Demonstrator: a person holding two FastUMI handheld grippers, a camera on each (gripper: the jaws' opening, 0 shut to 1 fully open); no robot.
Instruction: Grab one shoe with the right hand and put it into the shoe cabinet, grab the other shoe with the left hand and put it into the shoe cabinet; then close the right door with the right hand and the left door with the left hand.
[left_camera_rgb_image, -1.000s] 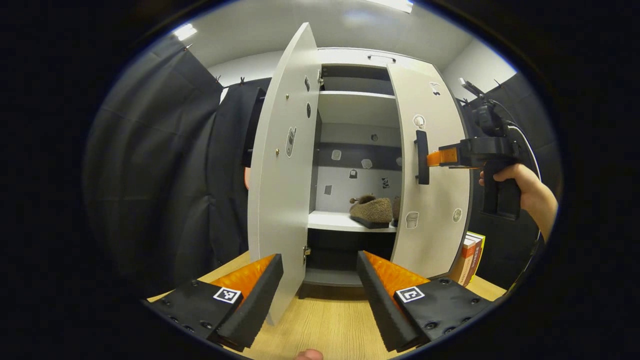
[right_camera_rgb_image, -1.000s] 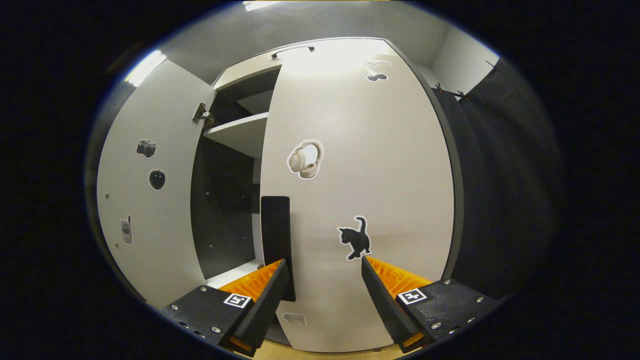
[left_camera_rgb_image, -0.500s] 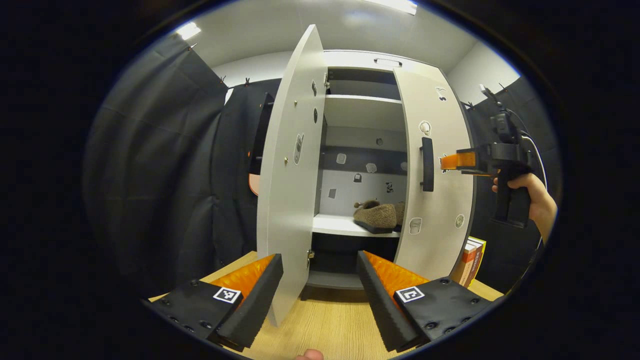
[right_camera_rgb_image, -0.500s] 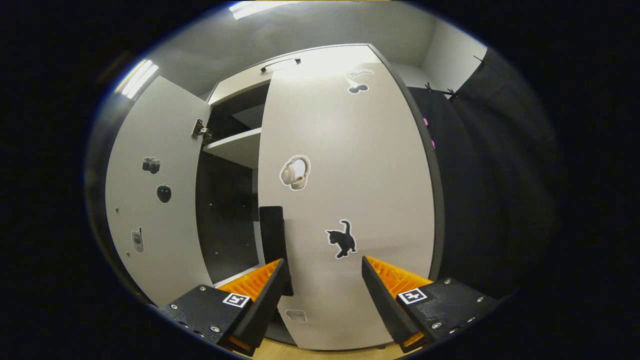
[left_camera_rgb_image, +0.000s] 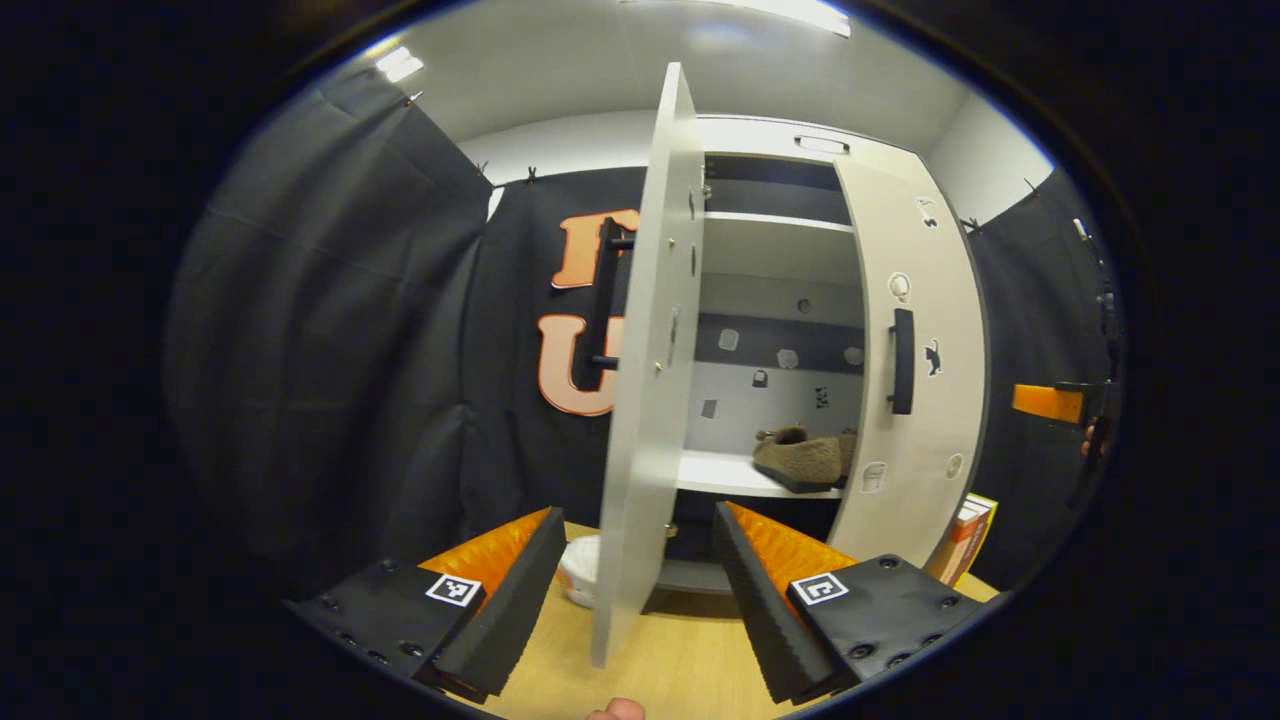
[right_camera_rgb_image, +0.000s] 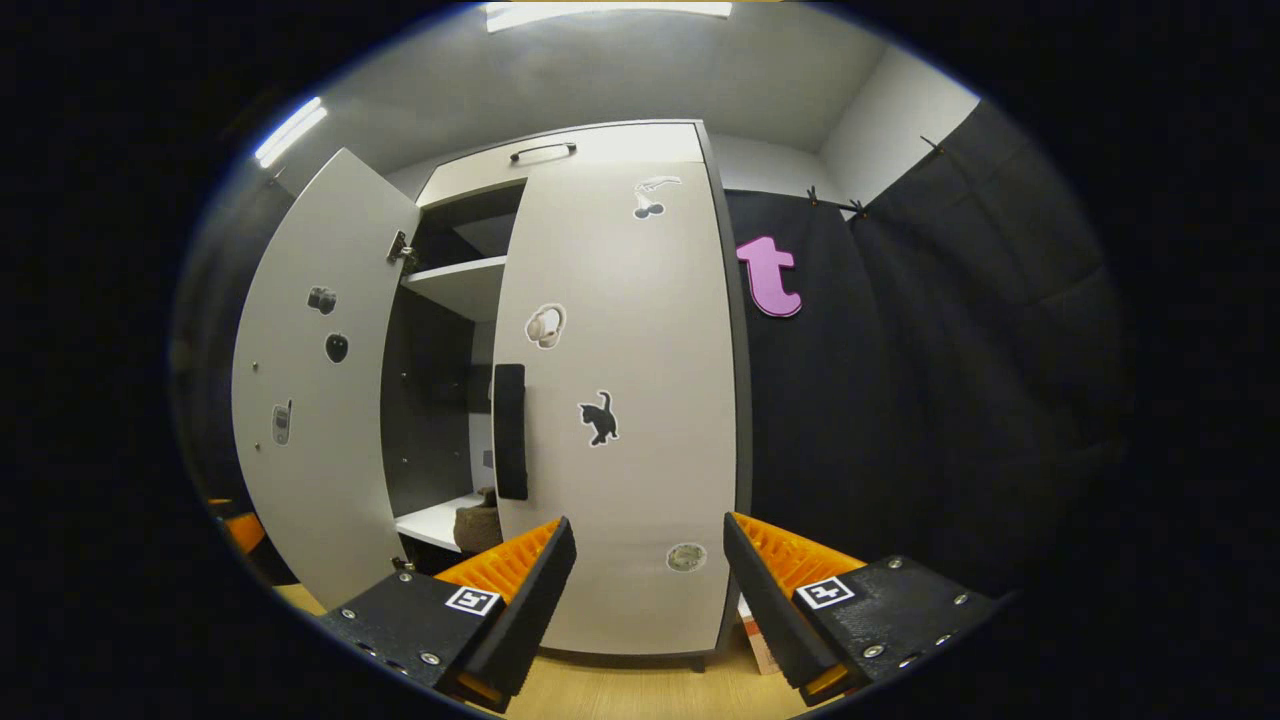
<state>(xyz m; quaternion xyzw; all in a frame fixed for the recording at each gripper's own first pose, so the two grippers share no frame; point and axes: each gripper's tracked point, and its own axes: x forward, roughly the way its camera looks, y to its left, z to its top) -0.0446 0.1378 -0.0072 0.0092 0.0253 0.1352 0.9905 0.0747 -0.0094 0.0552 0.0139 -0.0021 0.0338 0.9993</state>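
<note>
Shoes (left_camera_rgb_image: 800, 457): both lie on the white shelf (left_camera_rgb_image: 715, 472) inside the shoe cabinet (left_camera_rgb_image: 780, 200), at about 3 o'clock from centre in the left gripper view, toes toward the left; the second shoe is mostly hidden behind the right door (left_camera_rgb_image: 915, 370). In the right gripper view one brown shoe (right_camera_rgb_image: 478, 523) peeks out at 7 o'clock, between the two doors. Right door (right_camera_rgb_image: 620, 400): nearly shut, a narrow gap left at its handle edge; black handle (right_camera_rgb_image: 509, 430) upright, stickers on the face. Left door (left_camera_rgb_image: 645, 370): wide open, seen almost edge-on at centre of the left gripper view, its black bar handle (left_camera_rgb_image: 603, 295) on the far side at 10 o'clock. Left gripper (left_camera_rgb_image: 635, 580): fingers spread, nothing between them but the lower edge of the left door, which they do not touch. Right gripper (right_camera_rgb_image: 648, 585): fingers spread wide, holding nothing, apart from the right door ahead of it; it also appears at 3 o'clock at the rim of the left gripper view (left_camera_rgb_image: 1050, 402), with part of a hand (left_camera_rgb_image: 1088, 440). Cabinet stands on a wooden table (left_camera_rgb_image: 690, 665); books (left_camera_rgb_image: 962, 535) lean beside its right side at 4 o'clock; a white round container (left_camera_rgb_image: 580, 570) sits behind the left door at 6 o'clock.
</note>
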